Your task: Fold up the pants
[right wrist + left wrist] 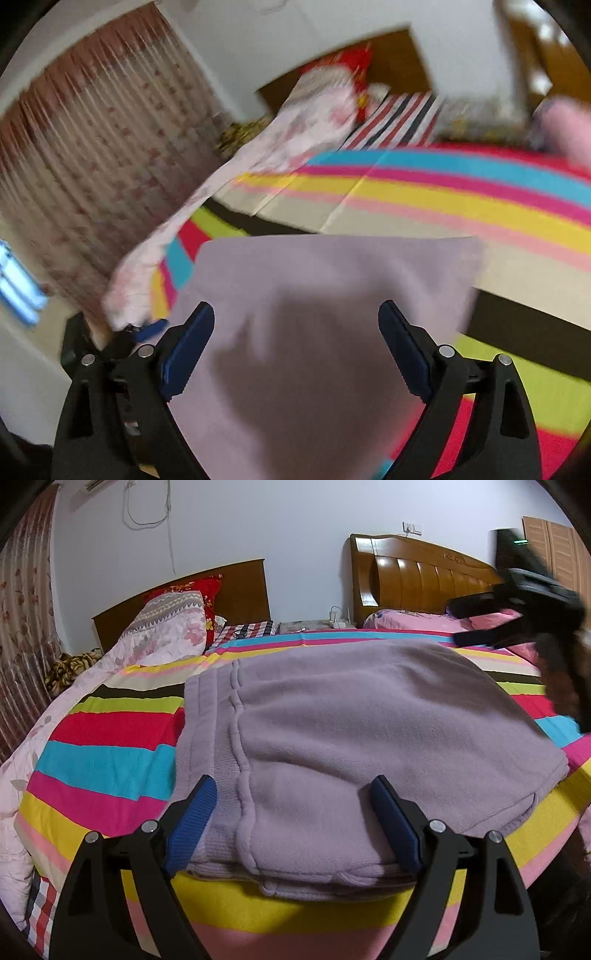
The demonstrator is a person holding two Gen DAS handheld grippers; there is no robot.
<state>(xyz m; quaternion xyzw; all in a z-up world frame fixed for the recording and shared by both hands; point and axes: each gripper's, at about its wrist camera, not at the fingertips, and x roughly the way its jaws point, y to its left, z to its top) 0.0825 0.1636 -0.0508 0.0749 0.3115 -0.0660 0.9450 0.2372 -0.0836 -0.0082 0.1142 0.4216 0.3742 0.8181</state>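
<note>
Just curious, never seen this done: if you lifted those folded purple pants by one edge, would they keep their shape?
Probably not. The pants look like soft knit, so they would likely droop and unfold. Stacked in thick layers, they seem unlikely to slide on the striped bedsheet.

You've got the pants [369,731] lying flat on the striped sheet, a soft lilac knit folded into a thick rectangular stack. Your left view shows the ribbed waistband along the left side, a raised seam running near to far, and layered edges at the near end. In your right view they [325,332] blur into one pale purple panel.
</note>
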